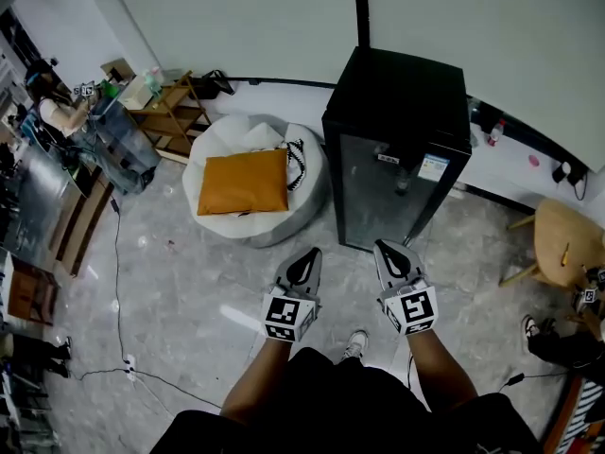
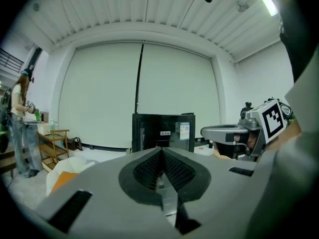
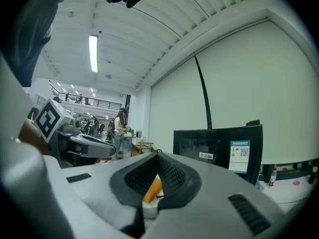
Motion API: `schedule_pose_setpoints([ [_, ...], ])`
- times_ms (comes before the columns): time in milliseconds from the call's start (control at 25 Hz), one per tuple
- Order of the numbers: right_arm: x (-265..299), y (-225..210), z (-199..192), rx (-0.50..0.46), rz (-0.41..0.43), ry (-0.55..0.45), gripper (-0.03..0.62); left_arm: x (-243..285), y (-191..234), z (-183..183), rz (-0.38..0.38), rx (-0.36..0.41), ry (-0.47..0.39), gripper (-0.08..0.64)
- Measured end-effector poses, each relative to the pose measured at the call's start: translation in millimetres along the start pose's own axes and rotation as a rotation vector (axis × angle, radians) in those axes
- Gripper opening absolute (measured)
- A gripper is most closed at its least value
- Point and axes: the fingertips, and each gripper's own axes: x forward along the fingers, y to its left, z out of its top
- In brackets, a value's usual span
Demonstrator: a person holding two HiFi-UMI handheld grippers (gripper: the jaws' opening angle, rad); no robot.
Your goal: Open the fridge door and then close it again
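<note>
A black fridge [image 1: 397, 140] stands upright against the pale wall [image 1: 255, 17]. Its glossy door [image 1: 389, 192] is shut, faces the person and carries small labels.

Just in front of the fridge, apart from the door and touching nothing, two hand-held tools point toward it side by side. The left tool [image 1: 304, 265] has its jaws together with nothing between them. It sits off the fridge's left front corner. The right tool [image 1: 395, 256] also has its jaw tips meeting and grips nothing; the orange seen through the slot behind its tips is the cushion beyond. It faces the door's lower edge.

Left of the fridge, almost touching its side, lies a white beanbag [image 1: 293, 211] with an orange cushion [image 1: 244, 183] on top. Right of the fridge, a little apart, stands a round wooden stool [image 1: 567, 239]. In front of the fridge the grey floor [image 1: 189, 301] is open, apart from a thin cable [image 1: 118, 282] running well to the left.
</note>
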Motion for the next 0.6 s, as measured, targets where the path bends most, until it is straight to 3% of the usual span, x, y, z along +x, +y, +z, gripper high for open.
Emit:
schedule_pose_setpoints([
  [280,9,-10,-6,0.014,0.003,0.008,0.018,19,9,-13,0.023,-0.007,0.045,0.021],
  [600,39,-14,-11,0.0,-0.007,0.027,0.018,48,34,-17,-0.024,-0.015,0.071,0.022],
])
